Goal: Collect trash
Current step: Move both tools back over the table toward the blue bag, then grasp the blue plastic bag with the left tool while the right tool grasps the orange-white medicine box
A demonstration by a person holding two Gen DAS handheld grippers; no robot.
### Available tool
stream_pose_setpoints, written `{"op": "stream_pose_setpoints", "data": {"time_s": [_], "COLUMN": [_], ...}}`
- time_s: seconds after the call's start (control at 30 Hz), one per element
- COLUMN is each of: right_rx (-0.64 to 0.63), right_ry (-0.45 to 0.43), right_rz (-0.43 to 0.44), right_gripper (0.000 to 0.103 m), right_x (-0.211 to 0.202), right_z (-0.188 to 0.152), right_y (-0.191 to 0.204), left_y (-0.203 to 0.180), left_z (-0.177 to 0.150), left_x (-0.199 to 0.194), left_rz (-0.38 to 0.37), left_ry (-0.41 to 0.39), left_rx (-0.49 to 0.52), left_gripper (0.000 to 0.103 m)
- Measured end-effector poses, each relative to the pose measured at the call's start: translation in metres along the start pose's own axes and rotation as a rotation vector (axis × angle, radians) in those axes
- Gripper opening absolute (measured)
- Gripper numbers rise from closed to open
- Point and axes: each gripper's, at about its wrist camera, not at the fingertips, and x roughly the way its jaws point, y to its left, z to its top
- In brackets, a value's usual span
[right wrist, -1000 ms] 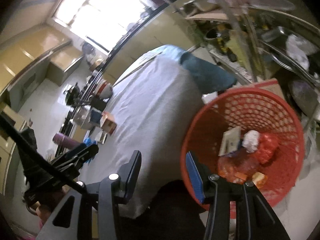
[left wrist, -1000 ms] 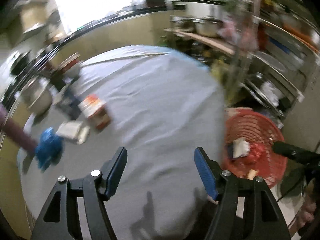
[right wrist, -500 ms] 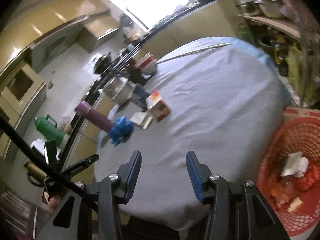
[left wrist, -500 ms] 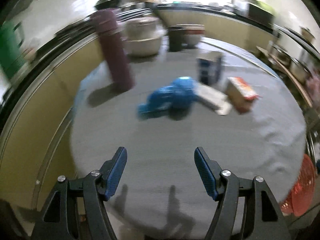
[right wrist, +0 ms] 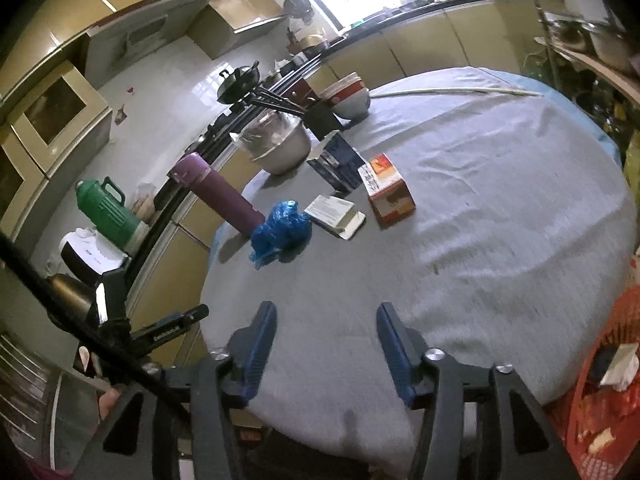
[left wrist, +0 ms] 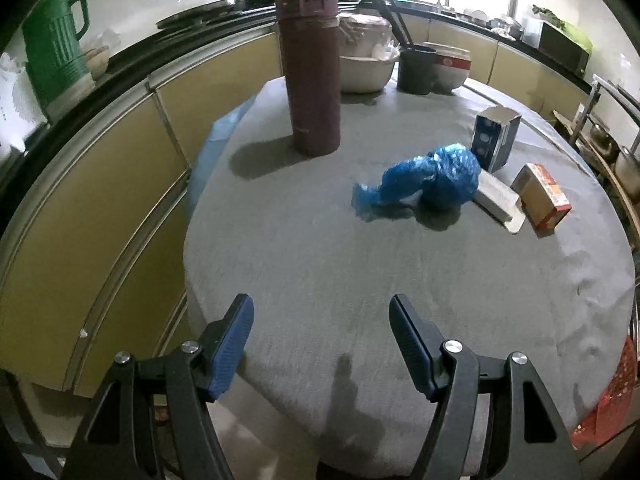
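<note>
A crumpled blue plastic bag (left wrist: 432, 178) lies on the grey round table (left wrist: 320, 264), also in the right wrist view (right wrist: 282, 230). Beside it lie a flat white box (left wrist: 498, 200), an orange carton (left wrist: 542, 196) and a dark blue box (left wrist: 496, 136); the right wrist view shows the white box (right wrist: 334, 214), the carton (right wrist: 388, 188) and the blue box (right wrist: 338, 158). The red trash basket (right wrist: 600, 392) with trash stands right of the table. My left gripper (left wrist: 322, 340) and right gripper (right wrist: 326, 340) are open and empty above the table's near edge.
A maroon flask (left wrist: 310, 60), a covered bowl (left wrist: 366, 56), a black utensil cup (left wrist: 416, 68) and stacked bowls (left wrist: 452, 66) stand at the table's far side. Yellow cabinets (left wrist: 100, 200) run along the left. A green jug (left wrist: 54, 56) stands on the counter.
Both views have swung left from the red basket to the table's trash. The left gripper now faces the blue bag; both grippers stay open.
</note>
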Motion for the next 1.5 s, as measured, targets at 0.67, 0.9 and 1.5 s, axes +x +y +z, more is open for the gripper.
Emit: {"op": "stream_pose_setpoints", "data": {"time_s": [0.67, 0.9, 1.5], "right_rx": [-0.109, -0.108, -0.183], "right_ry": [-0.028, -0.007, 0.024], "right_rz": [-0.204, -0.247, -0.307], "right_gripper": [0.068, 0.068, 0.050], "right_x": [0.118, 0.156, 0.188], "right_z": [0.088, 0.112, 0.111], "right_y": [-0.013, -0.027, -0.026], "left_y": [-0.057, -0.090, -0.101], "left_z": [0.098, 0.113, 0.113], "left_x": [0.043, 0.068, 0.102], "left_rz": [-0.099, -0.198, -0.272], "left_ry": [-0.014, 0.019, 0.041], "left_rx": [0.092, 0.118, 0.093], "left_gripper": [0.076, 0.076, 0.042]}}
